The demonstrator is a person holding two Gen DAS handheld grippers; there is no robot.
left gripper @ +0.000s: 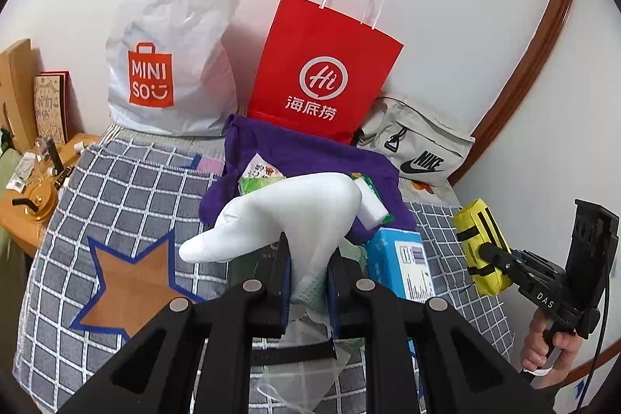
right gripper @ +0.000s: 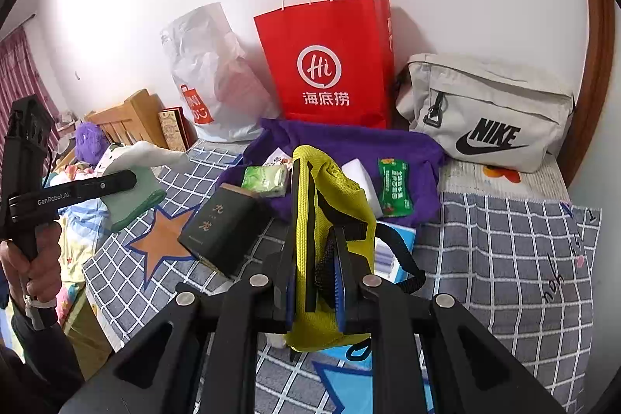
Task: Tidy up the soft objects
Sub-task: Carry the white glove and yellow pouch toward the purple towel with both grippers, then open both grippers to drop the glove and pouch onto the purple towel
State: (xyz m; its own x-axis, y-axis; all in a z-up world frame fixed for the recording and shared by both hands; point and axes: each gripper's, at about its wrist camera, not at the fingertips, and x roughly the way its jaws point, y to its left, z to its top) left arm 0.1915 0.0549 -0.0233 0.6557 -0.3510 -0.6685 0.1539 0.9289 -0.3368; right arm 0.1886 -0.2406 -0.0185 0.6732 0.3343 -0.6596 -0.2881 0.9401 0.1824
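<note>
Your two wrist cameras, both facing the red bag (left gripper: 324, 70).
Each looks from close above the bed; both share this bag (right gripper: 330, 63) at centre.

A: What carries it all?

B: A bed (right gripper: 504, 239) under a grey checked blanket with an orange star (left gripper: 132, 286).

A: And along the wall?

B: A white Miniso bag (left gripper: 170, 53), a red paper bag (right gripper: 330, 64) and a grey Nike pouch (right gripper: 489, 115), side by side.

A: In front of them?

B: A purple cloth (right gripper: 349, 146) spread flat, a dark box (right gripper: 221, 224) just beside it, and a blue box (left gripper: 399, 258) at its near edge.
</note>
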